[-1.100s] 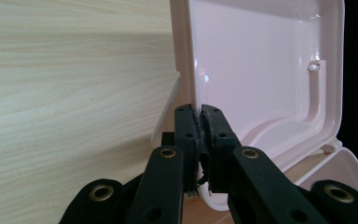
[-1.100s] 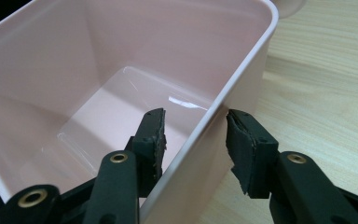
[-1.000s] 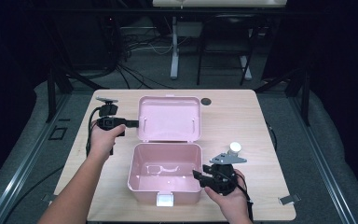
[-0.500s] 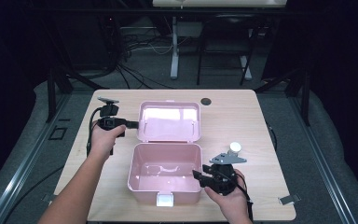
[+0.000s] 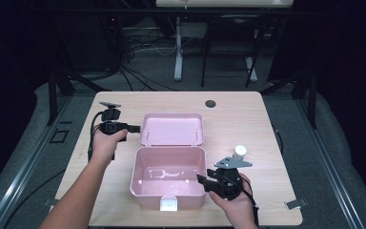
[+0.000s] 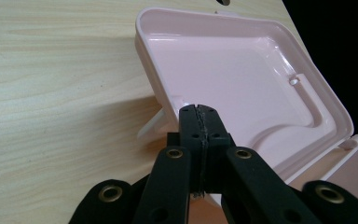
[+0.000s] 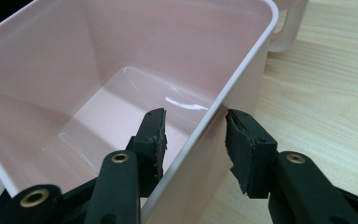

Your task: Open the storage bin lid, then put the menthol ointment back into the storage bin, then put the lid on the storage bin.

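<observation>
On the light wooden table (image 5: 248, 124), the open pink plastic box (image 5: 169, 179) lies central. Left gripper (image 6: 199, 111) has just been closing, empty, beside its lid (image 6: 242, 79). Right gripper (image 7: 193, 135) straddles the box wall, not pinching. Next probably closing the lid.

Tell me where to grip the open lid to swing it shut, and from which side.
Probably the lid's raised left rim, from the left. The lid leans back open behind the box, and that thin edge stands clear of the table. The left gripper, jaws just closed, sits there already. The right gripper straddles the box's right wall.
</observation>
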`<control>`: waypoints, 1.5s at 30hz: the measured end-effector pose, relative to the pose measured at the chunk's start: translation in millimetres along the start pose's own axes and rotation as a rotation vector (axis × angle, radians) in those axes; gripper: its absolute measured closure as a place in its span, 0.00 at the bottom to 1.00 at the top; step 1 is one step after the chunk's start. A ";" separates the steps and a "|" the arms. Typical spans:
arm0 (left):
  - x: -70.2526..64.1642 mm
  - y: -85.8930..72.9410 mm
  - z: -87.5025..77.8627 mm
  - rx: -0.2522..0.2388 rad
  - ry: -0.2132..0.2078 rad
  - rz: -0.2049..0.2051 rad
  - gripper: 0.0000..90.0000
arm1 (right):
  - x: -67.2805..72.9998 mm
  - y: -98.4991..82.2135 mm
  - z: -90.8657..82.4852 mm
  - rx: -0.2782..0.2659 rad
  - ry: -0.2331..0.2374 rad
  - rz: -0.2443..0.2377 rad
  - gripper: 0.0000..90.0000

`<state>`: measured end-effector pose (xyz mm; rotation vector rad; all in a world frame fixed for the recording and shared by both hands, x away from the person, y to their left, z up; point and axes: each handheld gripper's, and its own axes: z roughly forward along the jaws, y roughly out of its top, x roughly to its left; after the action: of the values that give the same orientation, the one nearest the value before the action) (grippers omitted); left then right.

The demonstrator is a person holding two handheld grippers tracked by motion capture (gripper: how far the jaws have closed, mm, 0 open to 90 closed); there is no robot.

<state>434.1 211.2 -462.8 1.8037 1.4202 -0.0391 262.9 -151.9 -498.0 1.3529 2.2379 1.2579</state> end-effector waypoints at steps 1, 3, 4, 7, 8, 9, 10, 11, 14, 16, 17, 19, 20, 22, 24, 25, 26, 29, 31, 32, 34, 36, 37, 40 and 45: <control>0.5 -0.6 -0.8 -0.003 -0.001 0.003 1.00 | 0.3 0.0 -0.5 0.000 0.002 0.001 0.64; 0.6 -2.3 -2.3 -0.011 -0.004 0.005 1.00 | 0.4 0.0 -1.8 0.001 0.004 0.001 0.64; 0.5 -3.8 -3.3 -0.016 -0.003 0.006 0.99 | 0.8 0.0 -2.5 0.001 0.008 0.004 0.64; 0.7 -6.7 -5.6 -0.026 -0.001 0.012 0.95 | 2.0 0.1 -4.2 -0.002 0.007 0.002 0.64; 0.6 -7.8 -6.7 -0.031 -0.003 0.013 0.94 | 2.1 0.2 -4.6 -0.002 0.007 0.001 0.64; 0.6 -8.8 -8.0 -0.037 -0.007 0.014 0.93 | 1.9 0.3 -5.1 -0.004 0.007 -0.002 0.64; 0.5 -9.9 -9.2 -0.043 -0.008 0.018 0.92 | 2.0 0.4 -5.3 -0.009 0.010 0.000 0.64; 0.5 -11.0 -10.6 -0.045 -0.003 0.027 0.92 | 2.2 0.6 -6.2 -0.009 0.012 0.002 0.64; -0.4 -15.9 -14.1 -0.059 0.003 0.041 0.89 | 1.4 1.7 -8.9 -0.019 0.014 0.003 0.64; -0.7 -19.1 -16.1 -0.067 0.008 0.049 0.86 | 0.6 2.7 -11.3 -0.026 0.014 0.007 0.64; -0.9 -21.1 -17.6 -0.069 0.012 0.060 0.86 | 0.2 3.3 -12.7 -0.029 0.014 0.009 0.64; -1.1 -26.5 -20.8 -0.091 0.005 0.061 0.83 | -1.0 4.2 -14.9 -0.042 0.018 0.005 0.64; -1.0 -30.1 -22.4 -0.108 0.003 0.066 0.81 | -1.4 4.6 -15.9 -0.049 0.018 0.005 0.64; -1.4 -35.4 -25.3 -0.121 0.009 0.074 0.76 | -2.1 6.0 -18.6 -0.057 0.019 0.004 0.64; -2.0 -41.8 -28.7 -0.140 0.015 0.088 0.73 | -2.4 7.1 -20.6 -0.062 0.020 0.002 0.63; -2.1 -43.6 -29.7 -0.145 0.017 0.097 0.72 | -3.0 8.4 -22.1 -0.065 0.022 0.001 0.63; -2.6 -46.6 -31.0 -0.148 0.021 0.104 0.70 | -3.6 9.4 -23.1 -0.066 0.020 -0.003 0.63; -3.9 -53.5 -32.1 -0.153 0.029 0.122 0.67 | -6.4 13.8 -26.5 -0.070 0.017 -0.001 0.63; -4.1 -58.7 -33.2 -0.165 0.042 0.142 0.65 | -9.1 16.6 -27.6 -0.074 0.010 0.003 0.63; -4.6 -61.6 -33.8 -0.176 0.051 0.154 0.64 | -10.9 18.1 -28.5 -0.071 0.006 0.005 0.62; -4.4 -66.2 -35.6 -0.185 0.057 0.170 0.64 | -13.9 20.9 -28.5 -0.069 0.003 0.013 0.62; -3.9 -68.0 -37.6 -0.185 0.058 0.179 0.62 | -16.9 24.9 -29.4 -0.049 -0.016 0.000 0.62; -4.1 -67.4 -38.6 -0.174 0.059 0.185 0.60 | -19.0 27.9 -29.8 -0.043 -0.029 -0.007 0.62; -3.6 -68.6 -43.1 -0.173 0.046 0.196 0.57 | -23.5 34.9 -31.9 -0.018 -0.051 -0.016 0.61; -1.3 -77.8 -41.6 -0.152 0.059 0.228 0.55 | -30.0 46.2 -31.1 0.035 -0.079 -0.042 0.56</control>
<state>351.5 237.4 -479.0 1.8408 1.2143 0.2348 289.1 -184.0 -450.2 1.3369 2.2328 1.1362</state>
